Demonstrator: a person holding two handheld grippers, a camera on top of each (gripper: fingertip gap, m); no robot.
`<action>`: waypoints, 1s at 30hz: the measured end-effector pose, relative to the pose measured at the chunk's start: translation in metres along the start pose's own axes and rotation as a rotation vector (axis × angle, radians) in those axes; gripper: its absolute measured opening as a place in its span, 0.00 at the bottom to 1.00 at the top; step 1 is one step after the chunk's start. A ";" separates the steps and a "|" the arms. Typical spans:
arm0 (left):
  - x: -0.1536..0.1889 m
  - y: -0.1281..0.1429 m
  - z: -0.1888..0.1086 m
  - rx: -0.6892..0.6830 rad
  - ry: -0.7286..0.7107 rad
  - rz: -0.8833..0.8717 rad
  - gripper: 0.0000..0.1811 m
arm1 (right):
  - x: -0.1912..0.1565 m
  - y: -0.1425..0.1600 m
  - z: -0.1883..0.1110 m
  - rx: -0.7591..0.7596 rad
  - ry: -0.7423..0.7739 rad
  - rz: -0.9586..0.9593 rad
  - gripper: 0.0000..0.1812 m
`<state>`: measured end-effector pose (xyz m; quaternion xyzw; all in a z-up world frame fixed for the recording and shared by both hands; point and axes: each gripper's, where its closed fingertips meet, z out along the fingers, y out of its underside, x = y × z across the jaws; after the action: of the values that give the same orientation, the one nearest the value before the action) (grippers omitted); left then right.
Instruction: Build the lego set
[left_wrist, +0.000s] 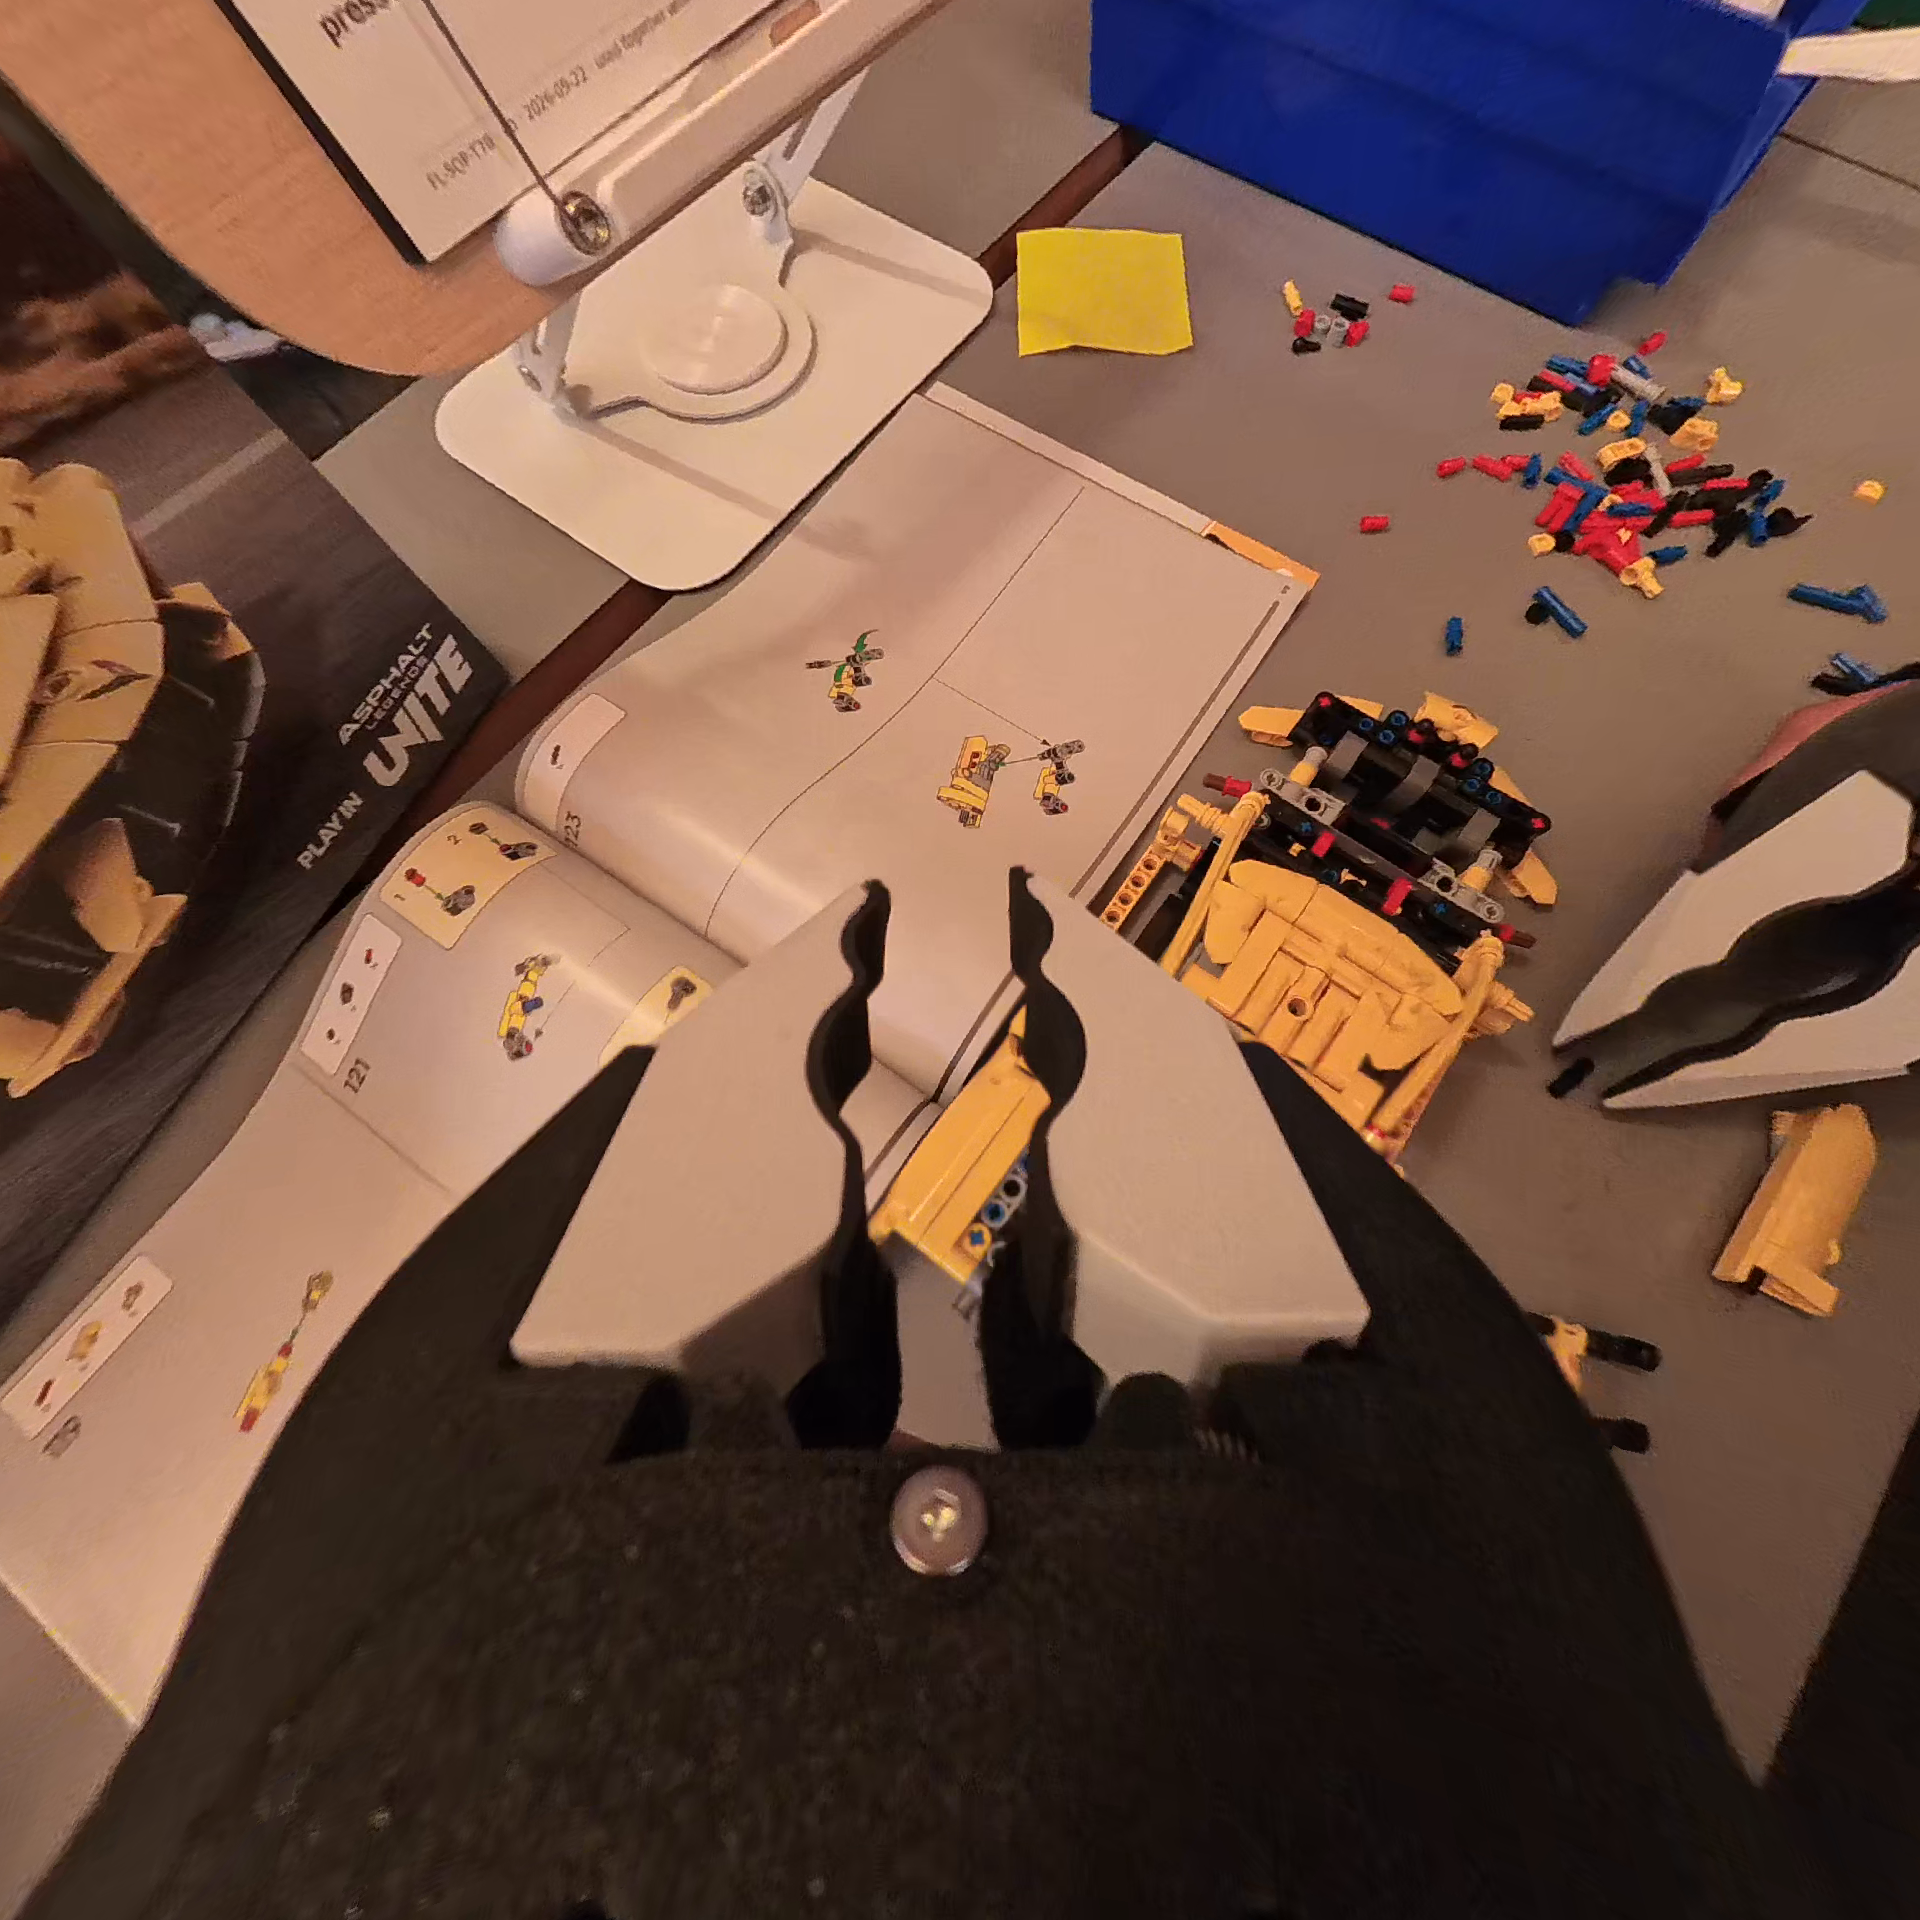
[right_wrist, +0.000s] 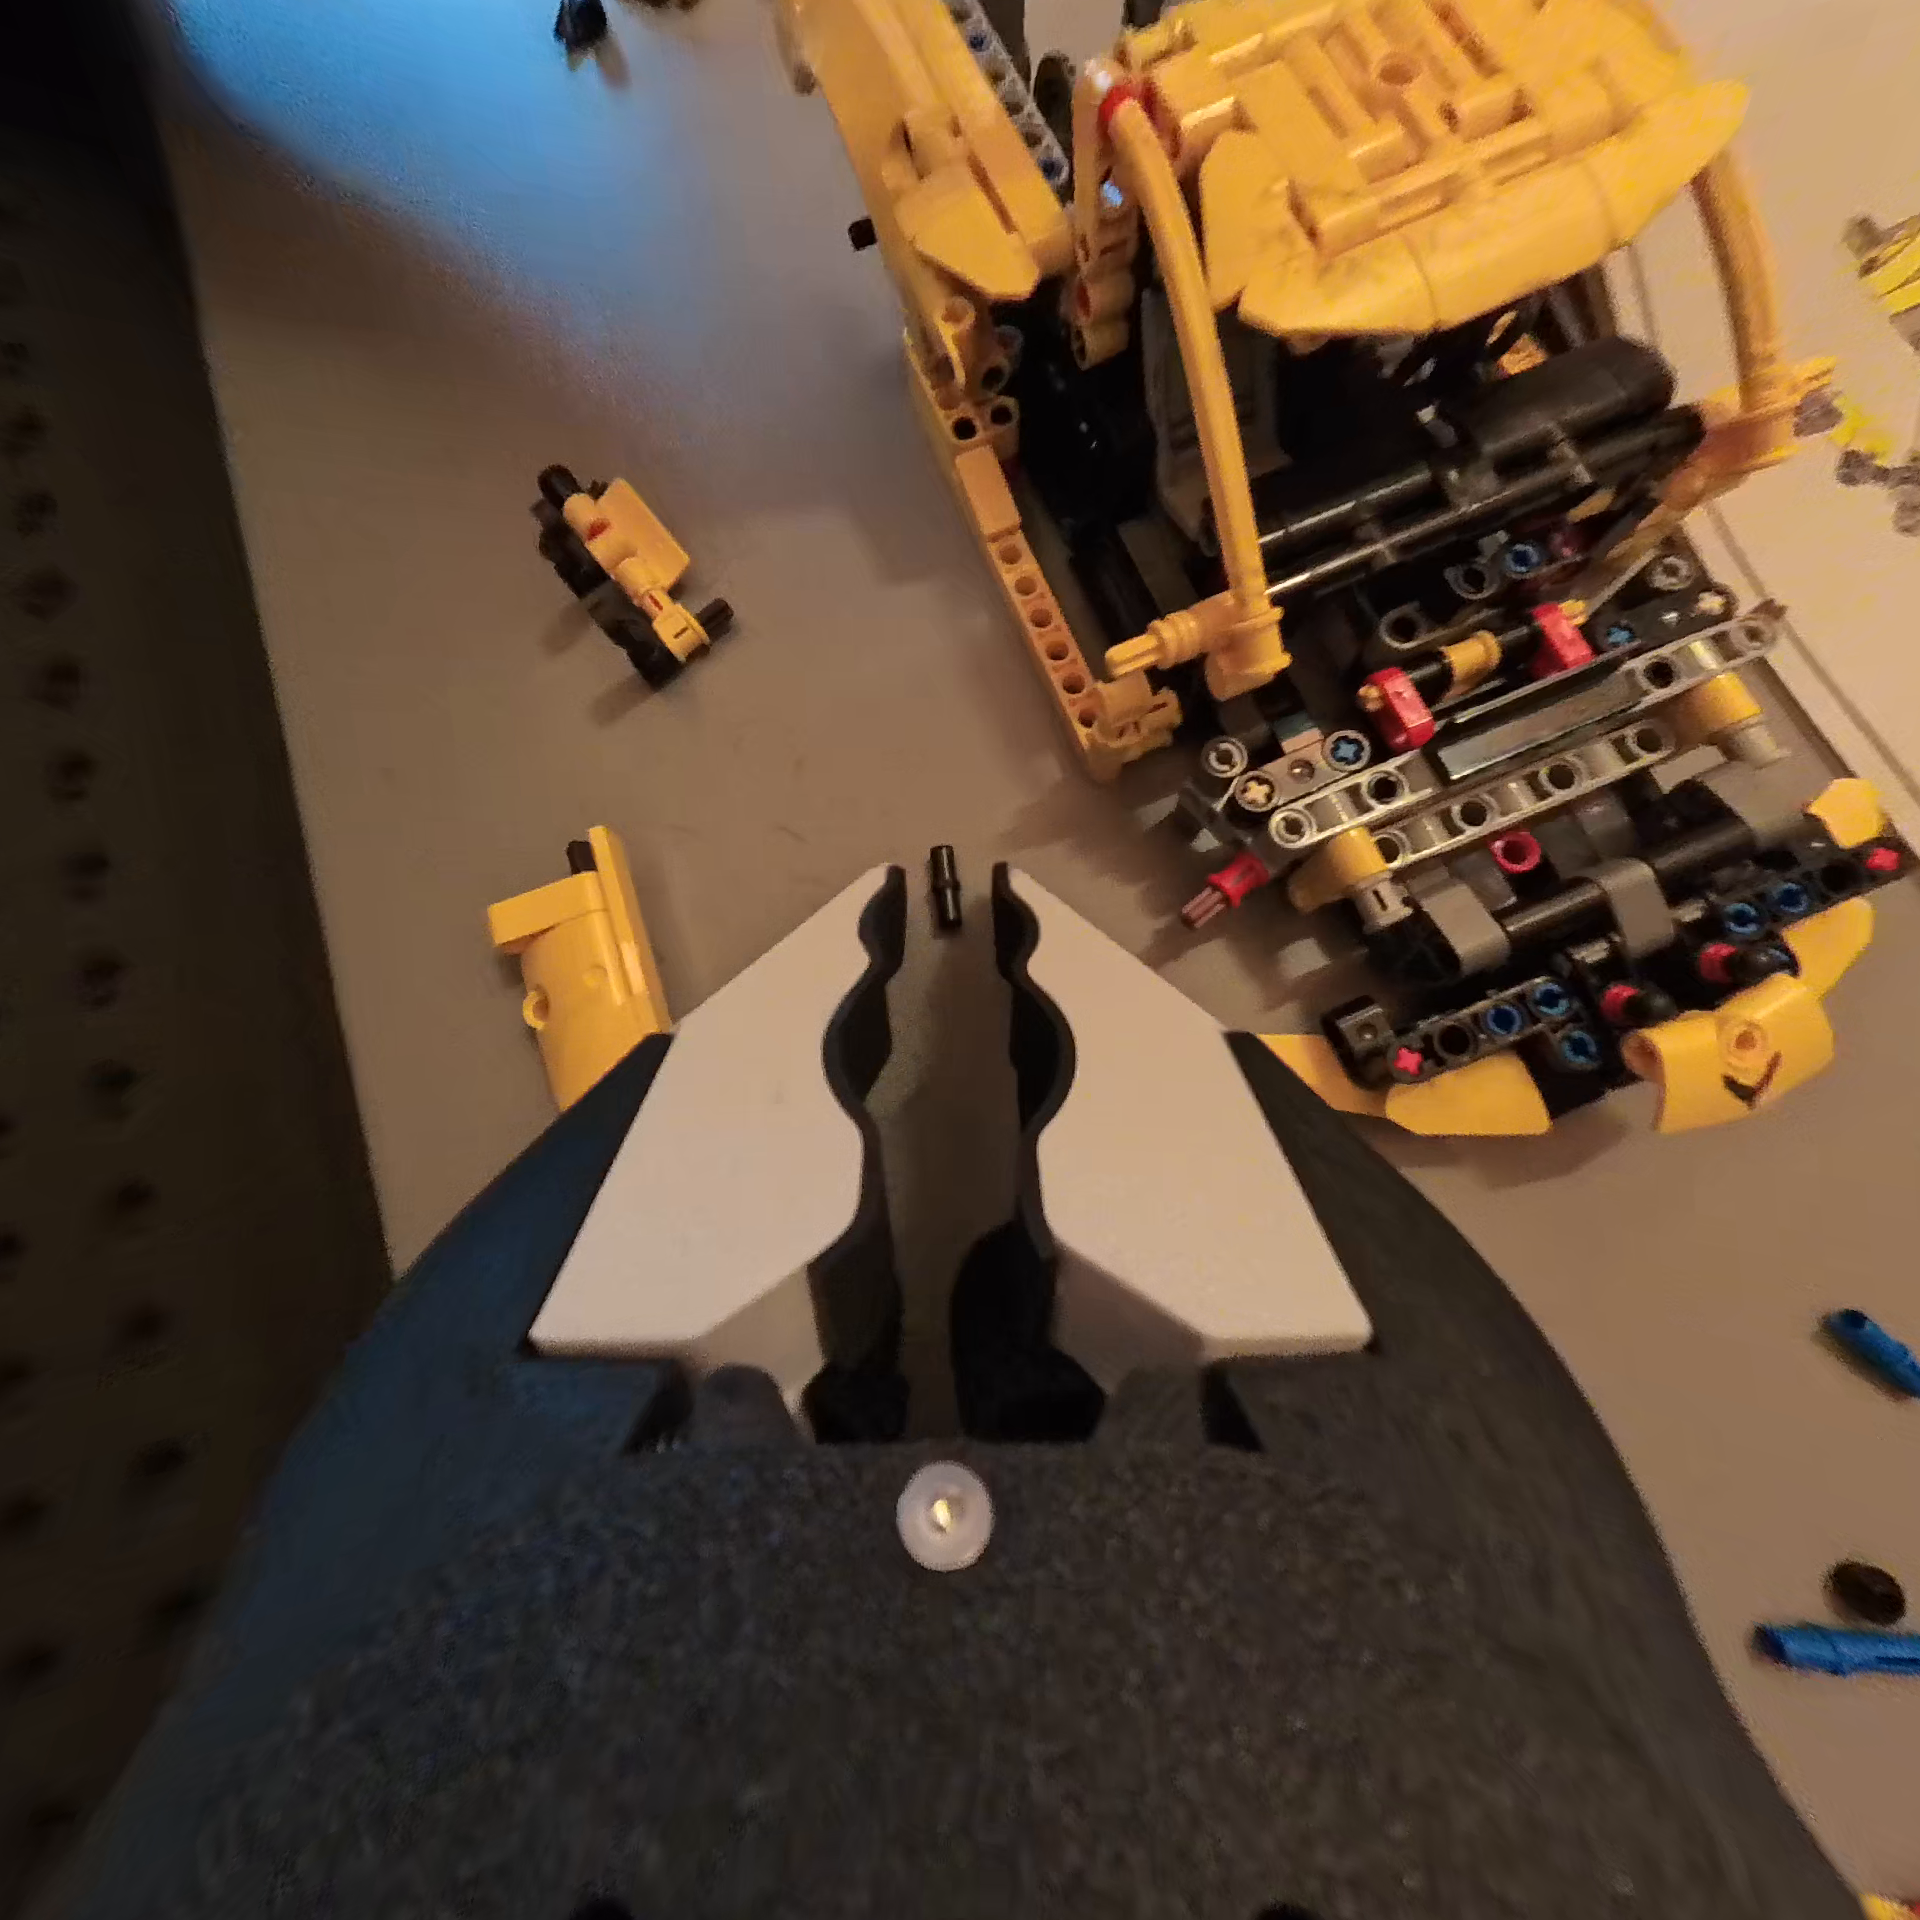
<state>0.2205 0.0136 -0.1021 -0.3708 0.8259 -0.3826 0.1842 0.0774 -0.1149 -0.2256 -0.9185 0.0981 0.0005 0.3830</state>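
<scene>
The yellow and black Lego car (left_wrist: 1340, 935) stands on the grey table beside the open instruction booklet (left_wrist: 727, 727); it also shows in the right wrist view (right_wrist: 1403, 468). My left gripper (left_wrist: 945, 894) is partly closed, with a yellow sub-assembly (left_wrist: 961, 1153) between its fingers at the car's side, also seen in the right wrist view (right_wrist: 935, 177). My right gripper (right_wrist: 945, 873) is open, its tips on either side of a small black pin (right_wrist: 945, 885) lying on the table. The right gripper also shows in the left wrist view (left_wrist: 1579, 1070).
A yellow panel piece (right_wrist: 582, 966) and a small yellow-black sub-assembly (right_wrist: 629, 571) lie left of my right gripper. A pile of loose red, blue, black and yellow parts (left_wrist: 1621, 488), a blue bin (left_wrist: 1455, 135), a yellow note (left_wrist: 1101, 291), a white stand (left_wrist: 717, 416) and the set's box (left_wrist: 208, 779) surround the booklet. One gripper's finger ends stand about 25 cm off the other's. Left tips and right tips are each some 35 cm from the yellow note (left_wrist: 1101, 291).
</scene>
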 end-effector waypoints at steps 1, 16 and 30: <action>0.003 0.000 -0.006 0.005 -0.005 -0.004 0.13 | 0.000 -0.004 -0.003 0.023 0.012 -0.002 0.08; 0.010 0.034 -0.036 0.147 -0.043 -0.221 0.12 | -0.016 -0.064 -0.008 0.320 0.034 0.148 0.09; -0.015 0.055 -0.019 0.197 -0.078 -0.249 0.12 | -0.002 -0.058 -0.018 0.355 -0.023 0.176 0.08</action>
<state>0.1930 0.0577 -0.1316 -0.4652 0.7242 -0.4669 0.2028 0.0849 -0.0877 -0.1719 -0.8243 0.1721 0.0274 0.5386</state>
